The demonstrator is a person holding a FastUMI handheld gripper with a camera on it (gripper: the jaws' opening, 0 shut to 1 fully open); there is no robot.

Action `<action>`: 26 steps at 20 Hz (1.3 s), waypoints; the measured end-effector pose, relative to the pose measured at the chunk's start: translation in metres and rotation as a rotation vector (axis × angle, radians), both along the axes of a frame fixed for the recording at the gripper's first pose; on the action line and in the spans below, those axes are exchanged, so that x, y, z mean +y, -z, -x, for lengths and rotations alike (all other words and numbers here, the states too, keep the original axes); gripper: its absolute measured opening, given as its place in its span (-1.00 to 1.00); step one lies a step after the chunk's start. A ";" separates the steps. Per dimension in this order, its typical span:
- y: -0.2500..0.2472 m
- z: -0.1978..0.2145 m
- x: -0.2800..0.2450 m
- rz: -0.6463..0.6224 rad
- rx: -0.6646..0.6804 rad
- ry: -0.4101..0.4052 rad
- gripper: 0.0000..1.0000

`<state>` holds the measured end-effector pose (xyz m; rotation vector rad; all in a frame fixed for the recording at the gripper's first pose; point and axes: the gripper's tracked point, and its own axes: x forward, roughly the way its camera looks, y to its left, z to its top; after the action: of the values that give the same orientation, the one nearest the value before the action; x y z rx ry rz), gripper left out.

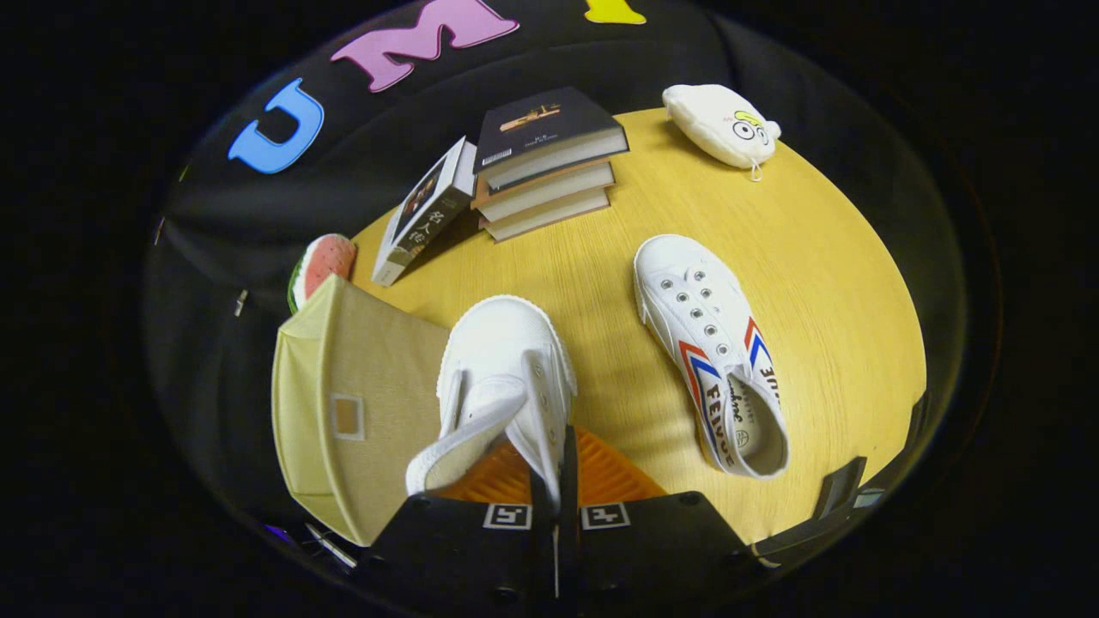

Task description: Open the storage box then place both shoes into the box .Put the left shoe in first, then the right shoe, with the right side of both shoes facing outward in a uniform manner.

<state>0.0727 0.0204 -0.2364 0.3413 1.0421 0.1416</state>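
Wooden table [798,283], gripper [554,481] clamping shoe [502,378]

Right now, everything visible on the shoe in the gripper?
The held shoe is a plain white canvas sneaker with eyelets and no laces showing. It is lifted, toe pointing away from the gripper, whose fingers are shut on one side of its collar. Its heel opening faces the camera. It hangs over the wooden table, beside the beige storage box.
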 end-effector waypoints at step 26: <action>-0.055 0.006 0.253 -0.217 0.044 -0.048 -0.88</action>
<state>0.0667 0.2736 -0.1815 0.5175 1.0817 0.2929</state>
